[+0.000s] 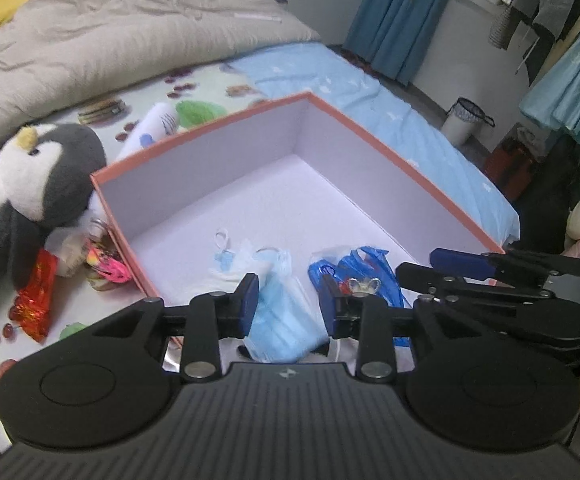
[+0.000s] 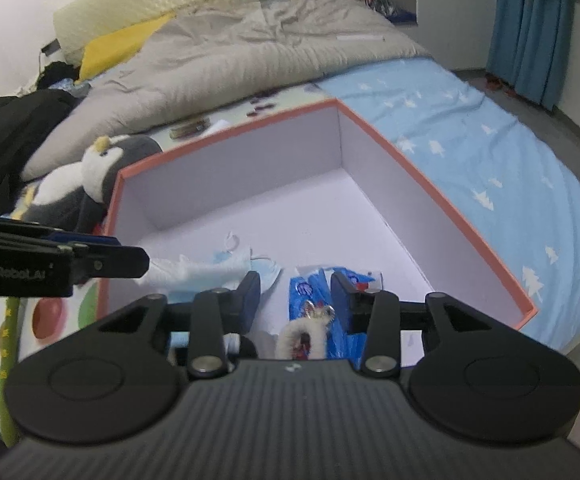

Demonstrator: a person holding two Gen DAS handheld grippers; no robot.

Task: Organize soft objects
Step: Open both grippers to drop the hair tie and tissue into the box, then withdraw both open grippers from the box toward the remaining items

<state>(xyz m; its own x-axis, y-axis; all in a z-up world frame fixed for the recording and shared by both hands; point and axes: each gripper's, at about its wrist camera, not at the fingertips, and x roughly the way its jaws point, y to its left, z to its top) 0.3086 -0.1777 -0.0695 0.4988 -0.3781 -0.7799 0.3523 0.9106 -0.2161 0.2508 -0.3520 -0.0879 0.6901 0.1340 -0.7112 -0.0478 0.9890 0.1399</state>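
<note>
Your right gripper (image 2: 295,294): its fingers (image 2: 250,292) stand apart over the near end of the box, pressing on nothing.
Between them: you see a blue printed bag (image 2: 310,292) and a white fuzzy ring (image 2: 290,334) lying low in the gap.
Box (image 2: 442,196): orange rim, pale inside, open on the bed (image 2: 470,128).
Masks (image 2: 226,266): a light blue and white heap inside, left of the bag.
Left gripper (image 2: 102,258): reaches in from your left edge.
Penguin plush (image 2: 90,176): just beyond the box's left wall.

I am over a bed (image 2: 470,128) with a pale blue tree-print sheet and a rumpled grey duvet (image 2: 250,52). Beyond the bed's foot, teal curtains (image 2: 530,28) hang by a white wall, and a waste bin (image 1: 464,120) stands on the grey floor.
</note>
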